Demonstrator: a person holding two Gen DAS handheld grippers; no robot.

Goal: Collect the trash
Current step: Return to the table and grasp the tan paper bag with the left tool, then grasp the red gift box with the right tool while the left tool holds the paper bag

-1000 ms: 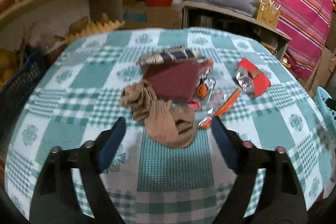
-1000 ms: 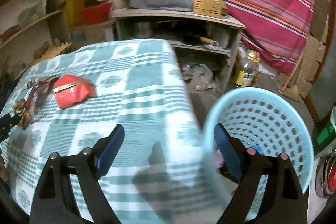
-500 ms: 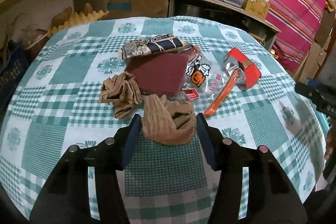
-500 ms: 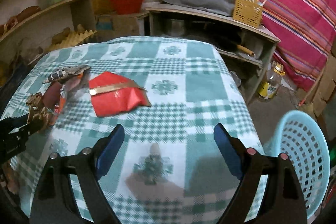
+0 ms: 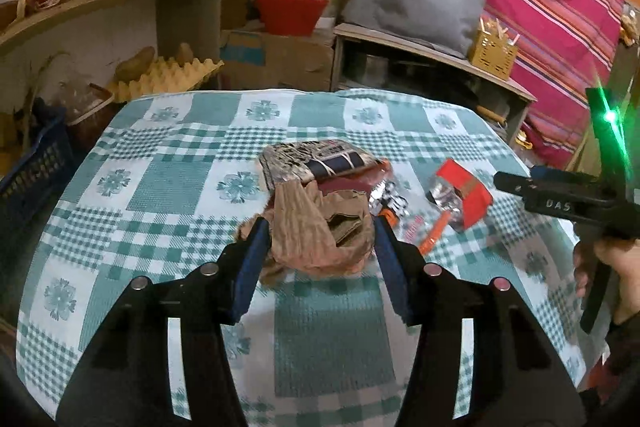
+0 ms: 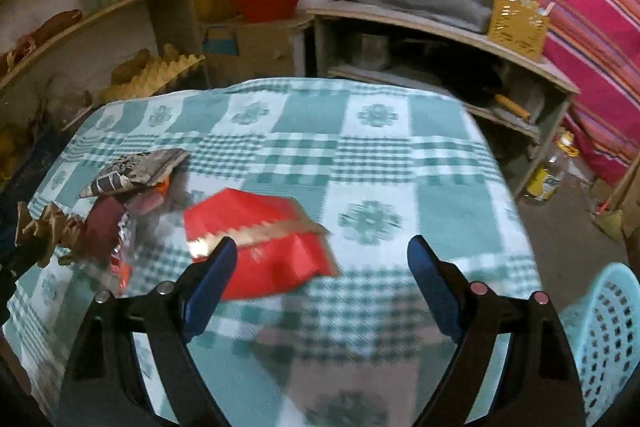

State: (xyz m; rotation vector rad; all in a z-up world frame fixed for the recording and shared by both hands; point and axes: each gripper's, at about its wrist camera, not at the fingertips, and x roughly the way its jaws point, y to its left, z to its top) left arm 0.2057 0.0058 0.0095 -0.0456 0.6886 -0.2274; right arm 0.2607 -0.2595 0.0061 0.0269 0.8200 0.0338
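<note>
Bench point(image 5: 192, 187) with the checked cloth now fills the right wrist view, the blue basket point(image 6: 608, 339) having slid to the lower right edge (it sat centre a second ago). Left gripper point(image 5: 318, 239) jaws have just closed in and now clamp the crumpled brown paper point(image 5: 316, 227), lifted slightly off the cloth. Right gripper point(image 6: 322, 259) jaws stay wide, empty, over the red wrapper point(image 6: 260, 247).

bare checked tablecloth point(image 6: 372, 163) spans the far and right parts of the table, open to passage. a clutter of wrappers point(image 5: 316, 163) and a red packet point(image 6: 260, 251) block the centre-left. a blue basket point(image 6: 608, 339) stands beyond the right edge.
</note>
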